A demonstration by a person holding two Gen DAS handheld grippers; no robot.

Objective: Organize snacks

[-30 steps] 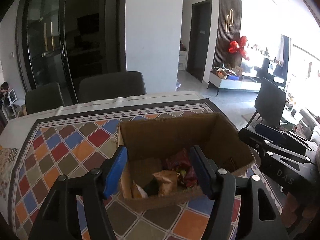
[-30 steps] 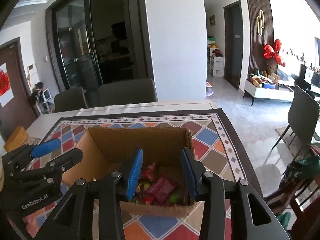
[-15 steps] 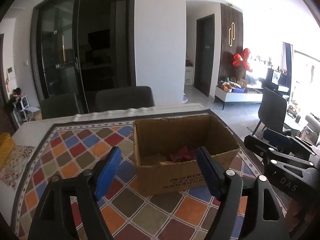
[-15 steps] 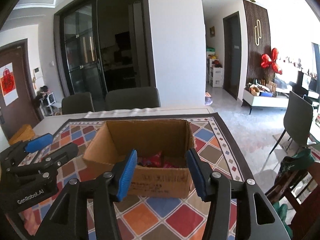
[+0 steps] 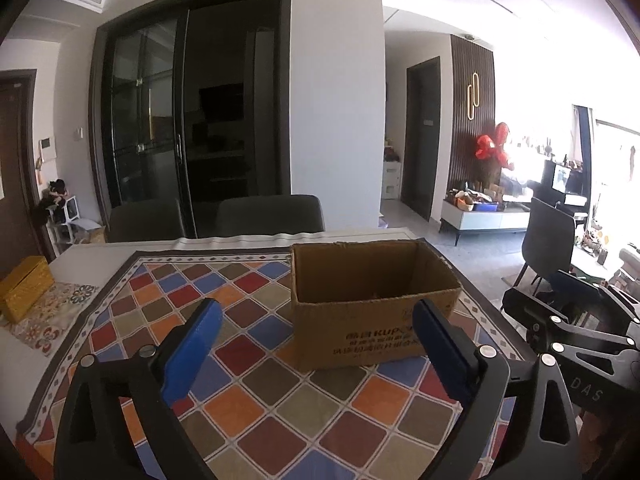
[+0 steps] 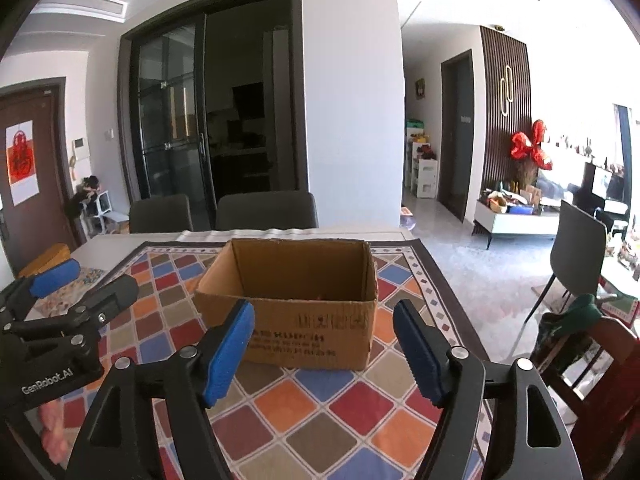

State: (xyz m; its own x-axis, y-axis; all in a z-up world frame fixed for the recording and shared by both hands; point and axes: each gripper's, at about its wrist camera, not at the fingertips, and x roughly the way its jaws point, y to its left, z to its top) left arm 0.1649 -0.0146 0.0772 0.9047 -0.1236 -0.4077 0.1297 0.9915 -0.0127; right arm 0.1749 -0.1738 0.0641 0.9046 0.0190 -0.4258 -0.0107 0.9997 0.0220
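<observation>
An open cardboard box (image 5: 372, 308) stands upright on the chequered tablecloth (image 5: 248, 400); it also shows in the right wrist view (image 6: 296, 316). From this low angle its contents are hidden, except a sliver of red at the rim (image 6: 320, 298). My left gripper (image 5: 316, 344) is open and empty, held back from the box's near side. My right gripper (image 6: 324, 344) is open and empty, also short of the box. Each gripper shows at the edge of the other's view.
Two dark chairs (image 5: 268, 216) stand behind the far table edge. A yellow box (image 5: 24, 292) lies on a patterned mat at the far left. A wooden chair (image 6: 592, 360) with green cloth stands right of the table. The tablecloth (image 6: 320, 420) is bare before the box.
Both grippers have pulled back and lowered away from above the box, opening wider. The snacks inside, visible earlier from above, are now hidden behind the box wall.
</observation>
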